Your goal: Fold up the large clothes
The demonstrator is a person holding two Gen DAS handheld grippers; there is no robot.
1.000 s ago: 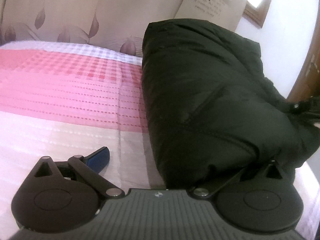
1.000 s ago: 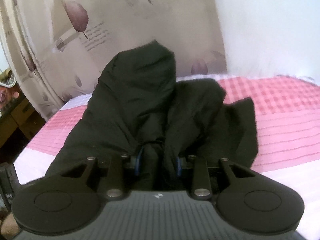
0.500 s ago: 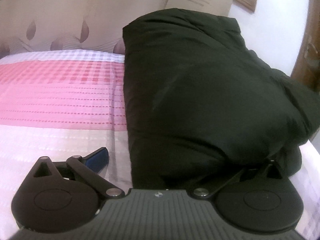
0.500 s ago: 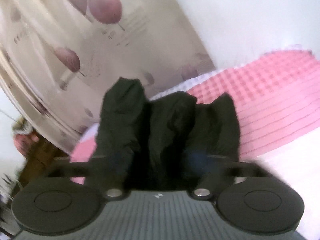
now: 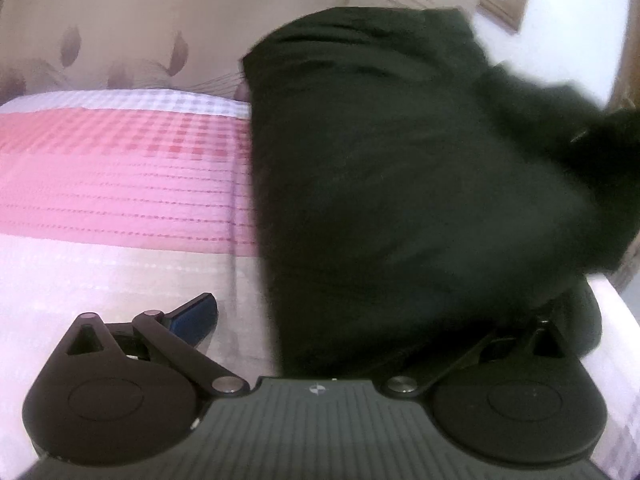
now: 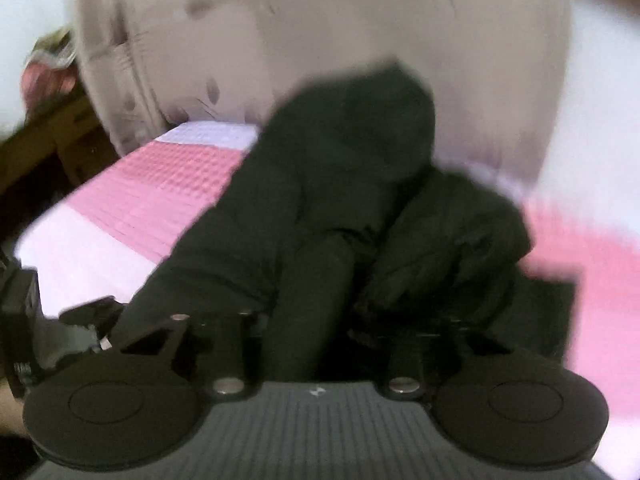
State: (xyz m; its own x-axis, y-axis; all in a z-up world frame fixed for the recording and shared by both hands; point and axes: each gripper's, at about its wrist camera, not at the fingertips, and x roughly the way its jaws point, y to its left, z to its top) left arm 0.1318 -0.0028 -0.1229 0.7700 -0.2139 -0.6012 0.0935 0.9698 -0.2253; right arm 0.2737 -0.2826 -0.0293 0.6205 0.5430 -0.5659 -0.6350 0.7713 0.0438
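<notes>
A bulky black jacket (image 5: 400, 184) lies on the pink and white bed sheet (image 5: 120, 184), bunched and partly raised on its right side. My left gripper (image 5: 360, 316) stands open at the jacket's near edge. Its blue-padded left finger (image 5: 194, 318) rests on the sheet apart from the cloth, and the right finger is hidden under the jacket. In the right wrist view, a thick fold of the black jacket (image 6: 344, 184) runs between the narrow-set fingers of my right gripper (image 6: 316, 320), whose jaws are closing on it. The picture there is blurred.
A beige padded headboard (image 5: 140, 28) with leaf prints stands behind the bed, a white wall (image 5: 580, 40) to its right. Brown wooden furniture (image 6: 52, 136) stands beyond the bed's left side in the right wrist view. A dark device (image 6: 20, 320) shows at that view's left edge.
The right gripper has swung and rolled while lifting its fold of jacket, so the cloth's right side has risen in the left view. The left gripper has stayed put and open.
</notes>
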